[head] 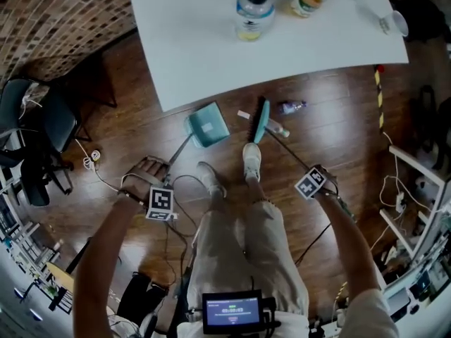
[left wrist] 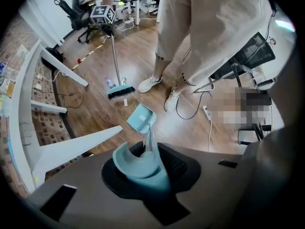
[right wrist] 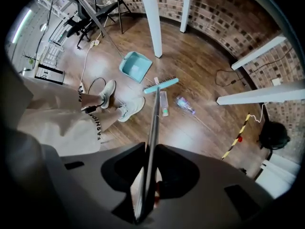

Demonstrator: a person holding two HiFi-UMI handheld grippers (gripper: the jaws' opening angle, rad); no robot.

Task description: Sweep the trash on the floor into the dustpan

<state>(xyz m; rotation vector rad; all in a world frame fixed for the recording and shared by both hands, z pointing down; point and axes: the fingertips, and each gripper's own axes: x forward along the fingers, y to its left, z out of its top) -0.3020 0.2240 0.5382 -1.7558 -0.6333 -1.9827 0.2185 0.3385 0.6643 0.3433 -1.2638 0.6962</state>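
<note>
A teal dustpan [head: 208, 125] rests on the wood floor by the table edge. Its long handle [left wrist: 139, 160] rises into my left gripper [head: 161, 201], which is shut on the handle's teal top. The teal broom head [head: 261, 120] stands on the floor to the dustpan's right. Its metal handle [right wrist: 153, 128] runs up into my right gripper [head: 311, 183], shut on it. A clear plastic bottle [head: 291, 106] lies beyond the broom head. A second small bottle [right wrist: 164, 103] lies beside the bristles. A small white scrap [head: 243, 115] sits between pan and broom.
A white table [head: 211, 62] with several jars and bottles stands just beyond the trash, its white legs [right wrist: 153, 20] near the dustpan. The person's shoes [head: 251, 160] are close behind the broom. Cables [head: 95, 162], an office chair [head: 39, 129] and yellow-black tape [head: 380, 101] surround the spot.
</note>
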